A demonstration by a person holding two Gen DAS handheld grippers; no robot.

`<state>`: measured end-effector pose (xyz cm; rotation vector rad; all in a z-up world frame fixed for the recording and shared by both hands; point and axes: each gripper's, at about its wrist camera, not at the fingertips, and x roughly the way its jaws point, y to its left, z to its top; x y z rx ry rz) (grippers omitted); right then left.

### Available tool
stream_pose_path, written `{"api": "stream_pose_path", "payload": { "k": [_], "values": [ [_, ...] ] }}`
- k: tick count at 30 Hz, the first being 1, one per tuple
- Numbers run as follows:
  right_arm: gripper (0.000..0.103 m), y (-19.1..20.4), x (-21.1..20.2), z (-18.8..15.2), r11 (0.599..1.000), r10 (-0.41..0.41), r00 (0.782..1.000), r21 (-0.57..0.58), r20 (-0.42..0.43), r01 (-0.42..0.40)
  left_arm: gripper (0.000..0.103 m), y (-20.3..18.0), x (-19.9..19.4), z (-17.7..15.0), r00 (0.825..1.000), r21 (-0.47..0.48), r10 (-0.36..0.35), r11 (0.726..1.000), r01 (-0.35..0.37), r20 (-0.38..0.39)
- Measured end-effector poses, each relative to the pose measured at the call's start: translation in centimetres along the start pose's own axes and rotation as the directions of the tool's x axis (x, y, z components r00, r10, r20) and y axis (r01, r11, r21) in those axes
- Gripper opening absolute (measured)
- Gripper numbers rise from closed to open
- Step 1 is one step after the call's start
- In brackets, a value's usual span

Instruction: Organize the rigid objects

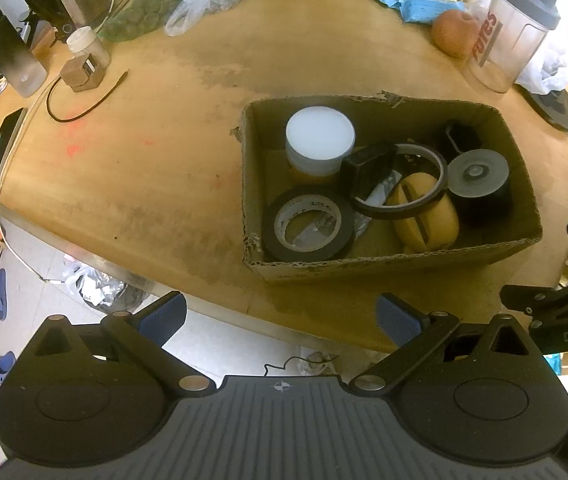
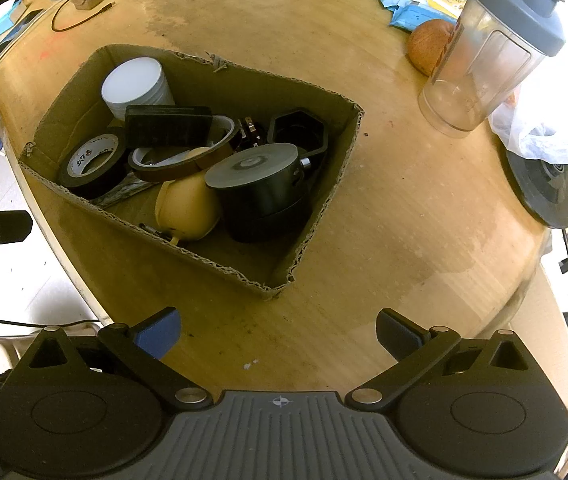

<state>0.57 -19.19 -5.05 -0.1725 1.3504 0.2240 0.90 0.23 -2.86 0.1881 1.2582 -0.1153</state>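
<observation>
Cardboard box [image 2: 188, 248] holding the rigid objects sits on the counter [image 2: 403, 208] ahead and left of the right hand-held gripper [image 2: 278, 334], and ahead and right of the left hand-held gripper [image 1: 280, 318]. Both stand spread wide, holding nothing. Judged nearer: the right, facing the box's corner beside the black cylinder [image 2: 260, 192].

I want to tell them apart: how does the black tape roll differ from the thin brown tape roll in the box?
The black tape roll is thick-walled with a pale printed core; the thin brown tape roll is only a narrow band. The black one lies nearly flat in a corner of the cardboard box; the brown one lies tilted, propped on the yellow object. Both are rings inside the box.
</observation>
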Motion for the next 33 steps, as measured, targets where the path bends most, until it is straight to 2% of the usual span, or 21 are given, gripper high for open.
{"api": "stream_pose_path", "payload": {
  "k": [33],
  "values": [
    [0.103,-0.23,0.30,0.20,1.000,0.005,1.000,0.003,-0.002,-0.005,0.103,0.12,-0.02,0.45,1.000,-0.024,0.009,1.000,-0.009,0.004]
  ]
}}
